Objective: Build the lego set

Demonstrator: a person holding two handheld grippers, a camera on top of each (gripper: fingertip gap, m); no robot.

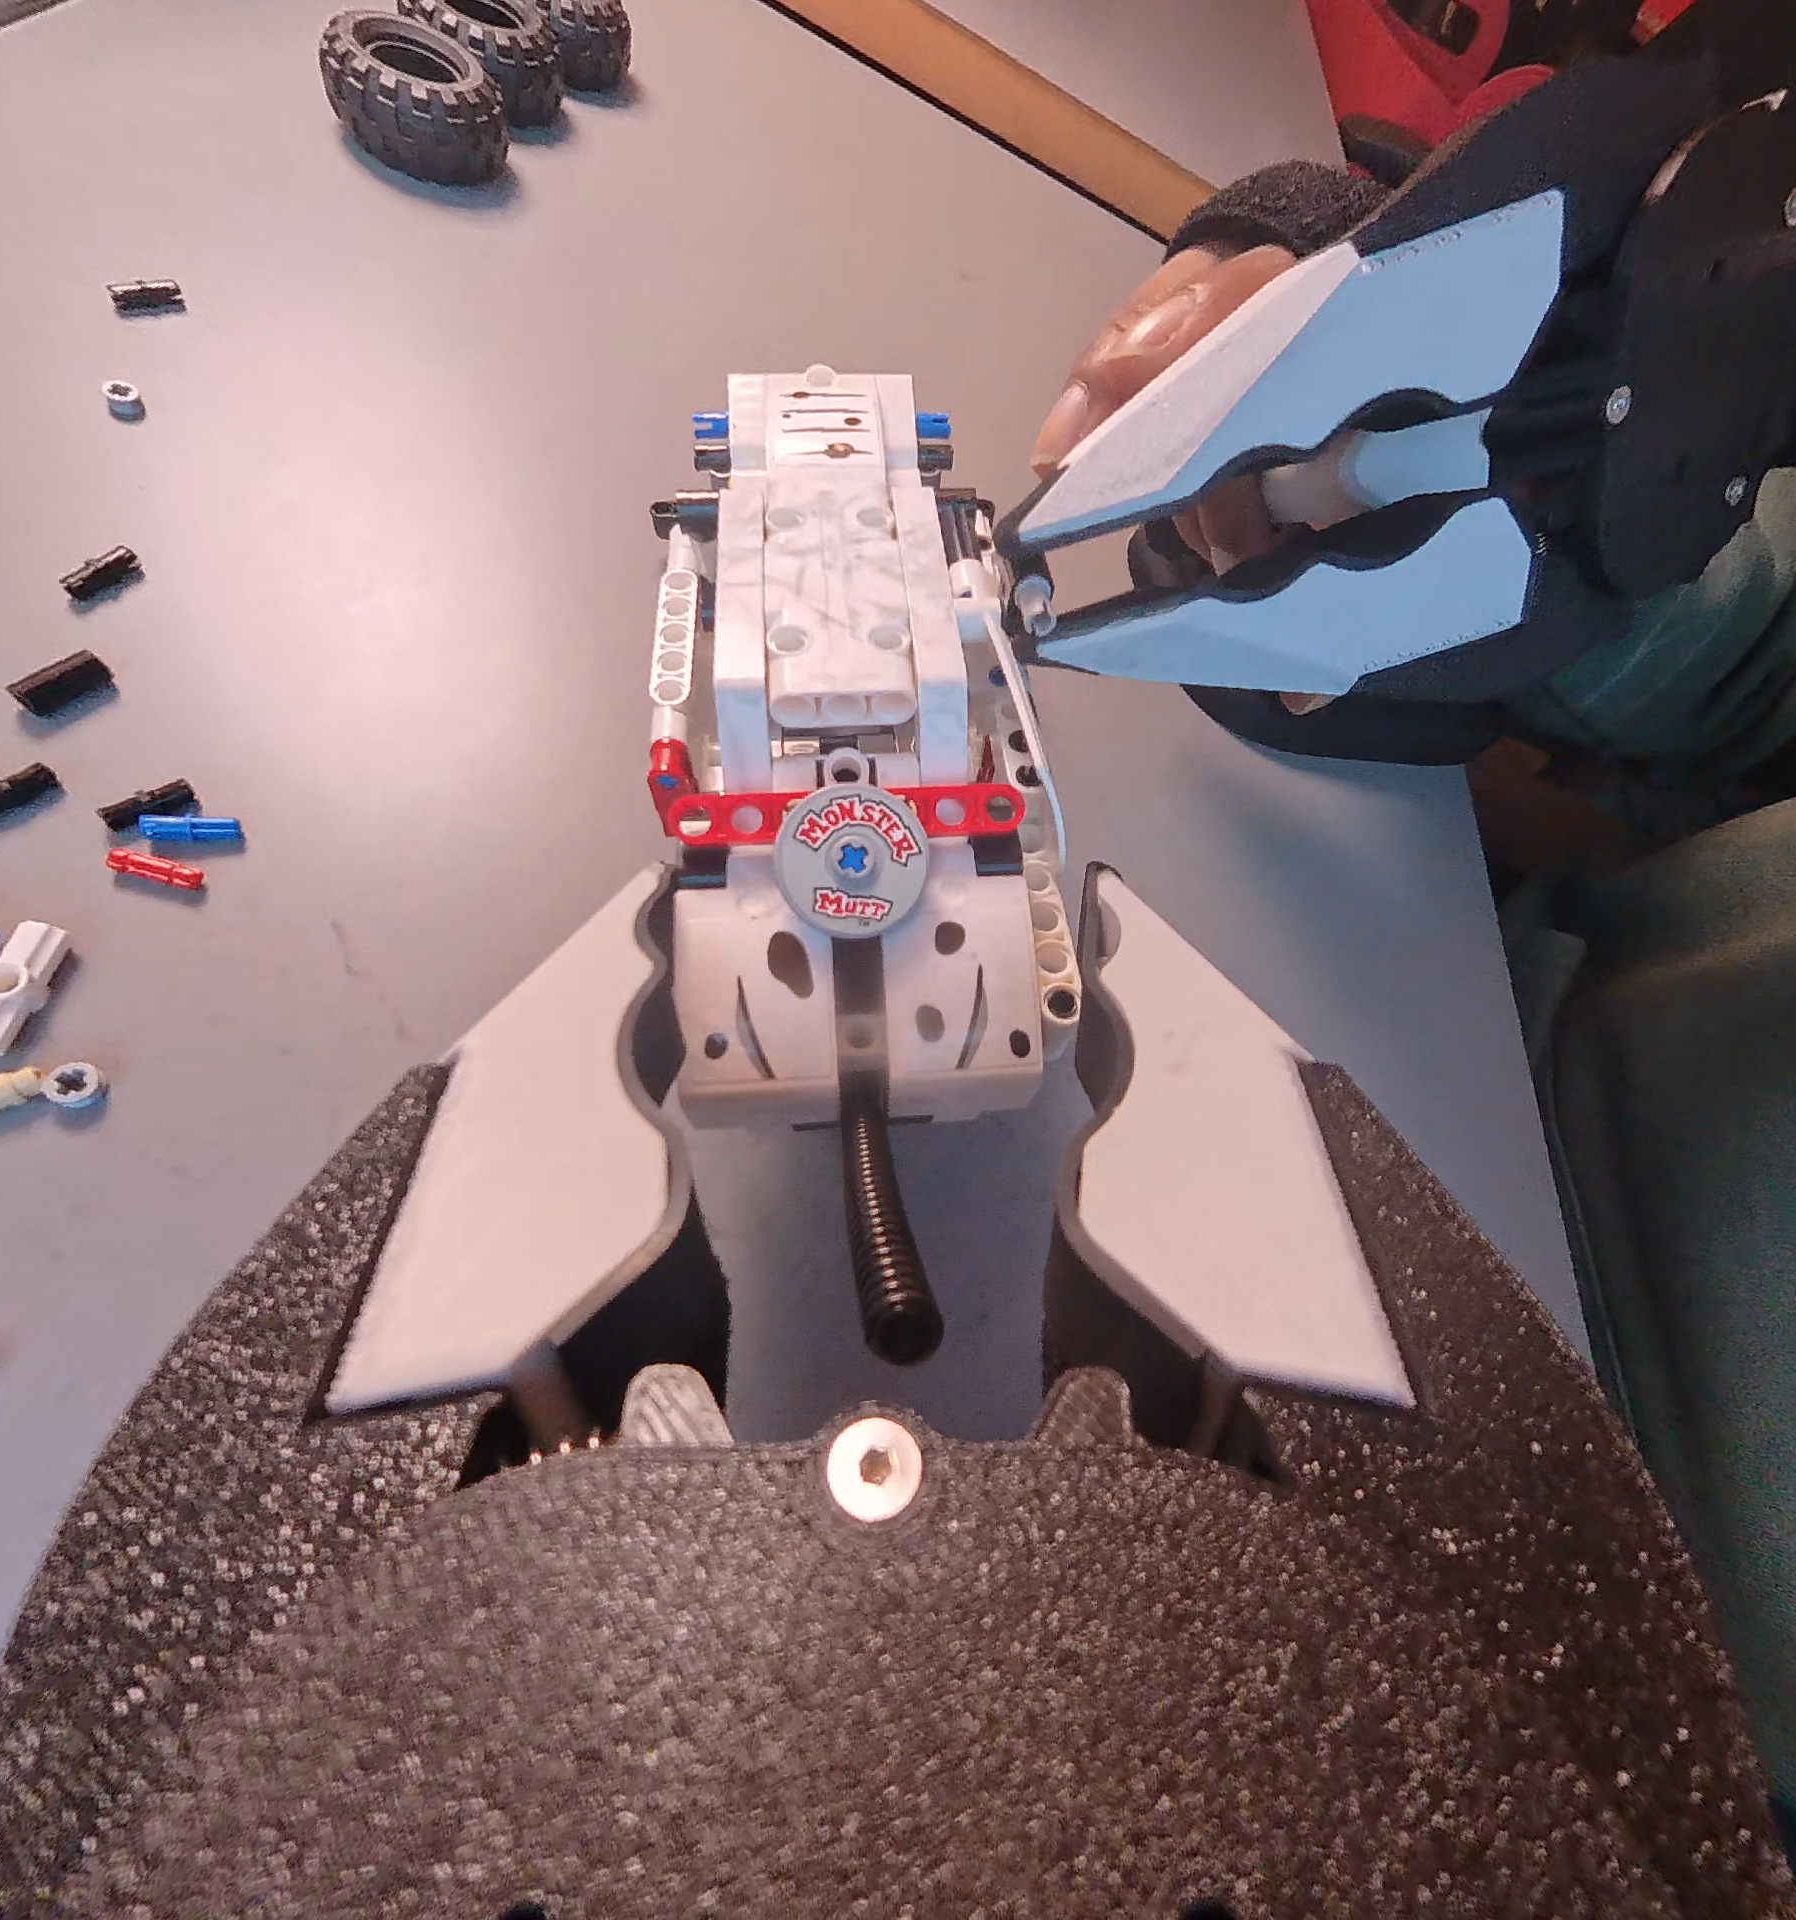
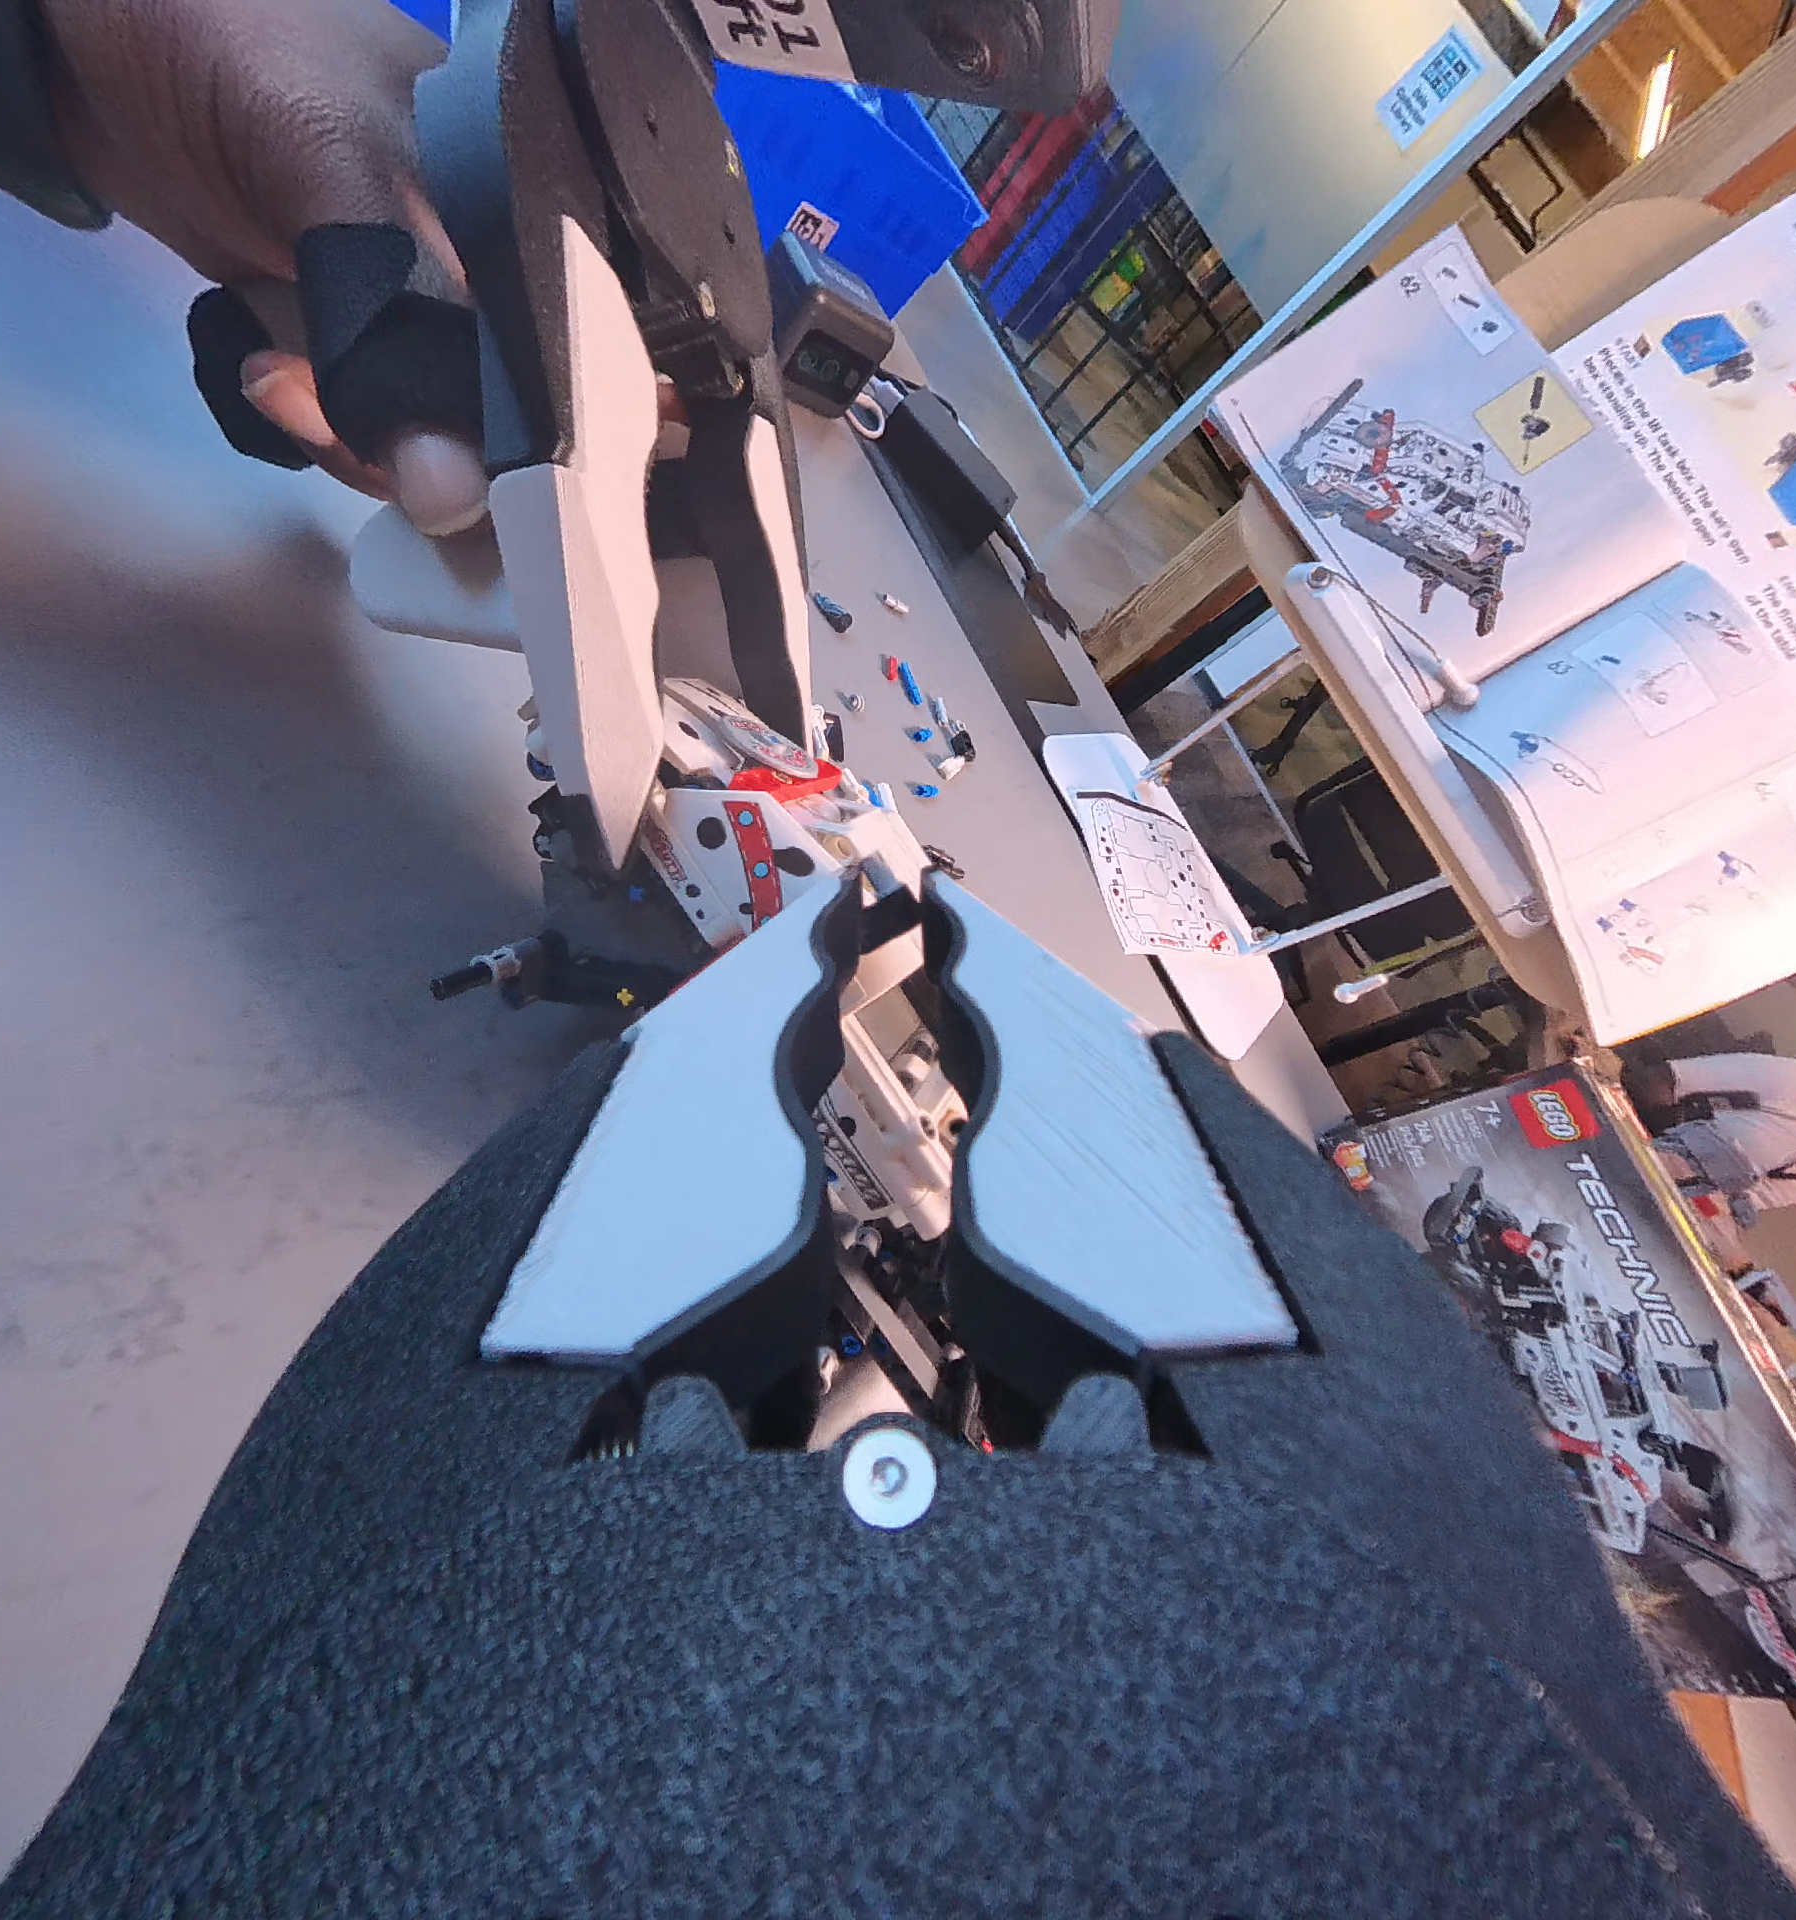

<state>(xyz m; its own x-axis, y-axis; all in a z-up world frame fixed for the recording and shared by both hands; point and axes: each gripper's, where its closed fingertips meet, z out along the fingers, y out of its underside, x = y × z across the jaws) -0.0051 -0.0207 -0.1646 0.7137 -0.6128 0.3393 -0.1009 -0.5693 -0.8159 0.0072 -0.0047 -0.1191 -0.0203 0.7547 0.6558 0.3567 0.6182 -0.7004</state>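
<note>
the half-built white plastic lego truck body (image 1: 842,665) sits between the left gripper (image 1: 873,904) fingers, clamped at its rear block. the right gripper (image 1: 1029,613) pinches a small grey pin (image 1: 1029,603) at its side. light, rigid, but joints pop loose; hold solid beams.

The right gripper (image 2: 889,894) hides much of the lego truck (image 2: 759,821); far loose pieces (image 2: 915,717) are too small to identify.

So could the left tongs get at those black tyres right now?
Probably not yet: the left tongs are clamped around the white truck model, and the tyres lie apart at the table's far corner.
</note>
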